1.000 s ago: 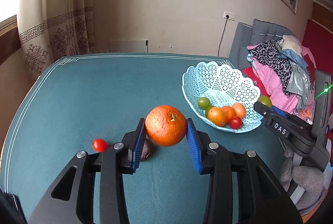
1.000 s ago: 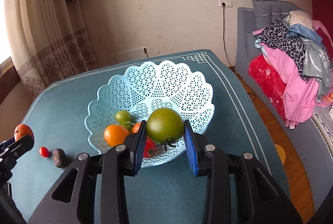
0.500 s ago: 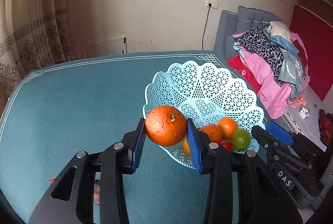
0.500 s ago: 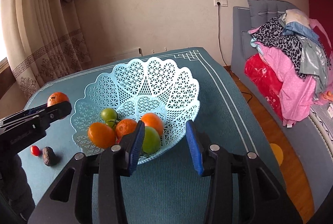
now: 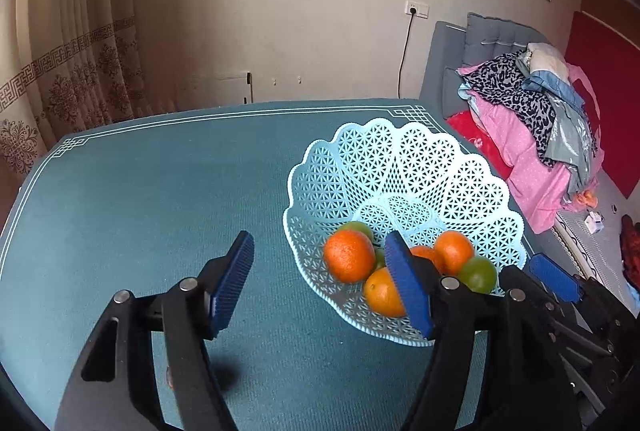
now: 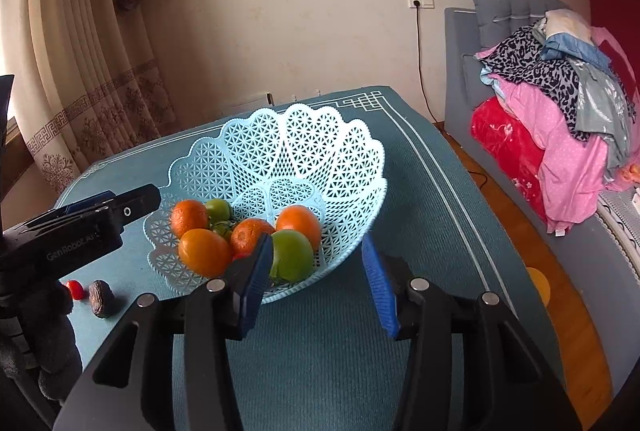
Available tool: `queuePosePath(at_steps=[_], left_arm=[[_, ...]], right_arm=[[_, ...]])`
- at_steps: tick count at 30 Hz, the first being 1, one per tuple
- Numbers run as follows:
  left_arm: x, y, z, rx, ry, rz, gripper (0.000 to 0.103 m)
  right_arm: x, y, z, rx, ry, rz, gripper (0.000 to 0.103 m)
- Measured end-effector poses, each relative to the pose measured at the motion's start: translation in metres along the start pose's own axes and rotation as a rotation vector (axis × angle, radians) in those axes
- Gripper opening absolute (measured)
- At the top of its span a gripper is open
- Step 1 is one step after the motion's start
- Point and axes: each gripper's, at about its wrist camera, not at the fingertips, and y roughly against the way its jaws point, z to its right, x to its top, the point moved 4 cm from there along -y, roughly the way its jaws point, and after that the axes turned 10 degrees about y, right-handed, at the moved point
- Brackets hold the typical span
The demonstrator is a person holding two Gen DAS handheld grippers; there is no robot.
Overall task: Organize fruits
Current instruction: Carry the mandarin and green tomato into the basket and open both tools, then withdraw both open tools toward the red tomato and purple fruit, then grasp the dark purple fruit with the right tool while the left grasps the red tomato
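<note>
A pale blue lattice basket (image 5: 404, 167) (image 6: 304, 147) stands on the teal table and holds several oranges and green fruits. The large orange (image 5: 349, 261) (image 6: 189, 217) lies at the basket's left side. A big green tomato (image 6: 292, 255) (image 5: 478, 273) lies at its near right. My left gripper (image 5: 320, 279) is open and empty, just left of the basket. My right gripper (image 6: 316, 275) is open and empty at the basket's near rim. A small red tomato (image 6: 75, 289) and a dark wrinkled fruit (image 6: 100, 294) lie on the table left of the basket.
The teal table (image 5: 152, 199) has a white border line and drops off at the right (image 6: 448, 167). A sofa piled with clothes (image 6: 560, 111) stands to the right. Curtains (image 5: 72, 63) hang at the back left.
My left gripper opened and let the large orange go into the basket, then drew back to the left. My right gripper, open since releasing the green tomato, pulled back slightly.
</note>
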Motion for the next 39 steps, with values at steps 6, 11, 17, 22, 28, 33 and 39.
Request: queuePosePath(at_steps=[6, 11, 17, 22, 28, 33, 39], left_arm=[[-0.006, 0.024, -0.024, 0.043, 0.049, 0.035, 0.083], [-0.017, 0.041, -0.046, 0.076, 0.071, 0.036, 0.083], [-0.026, 0.064, -0.085, 0.125, 0.127, 0.051, 0.083], [-0.039, 0.084, -0.119, 0.180, 0.150, 0.074, 0.083], [-0.053, 0.095, -0.147, 0.223, 0.161, 0.069, 0.083], [-0.066, 0.100, -0.173, 0.259, 0.188, 0.050, 0.083], [-0.080, 0.102, -0.194, 0.287, 0.221, 0.028, 0.083]], right_arm=[[-0.004, 0.008, -0.020, 0.025, 0.022, 0.004, 0.052], [-0.012, 0.011, -0.049, 0.065, 0.063, -0.009, 0.054], [-0.018, 0.024, -0.081, 0.092, 0.111, 0.002, 0.054], [-0.029, 0.026, -0.106, 0.124, 0.152, -0.025, 0.054], [-0.036, 0.024, -0.133, 0.162, 0.189, -0.049, 0.054], [-0.040, 0.023, -0.158, 0.202, 0.237, -0.071, 0.054], [-0.043, 0.006, -0.188, 0.262, 0.266, -0.116, 0.054]])
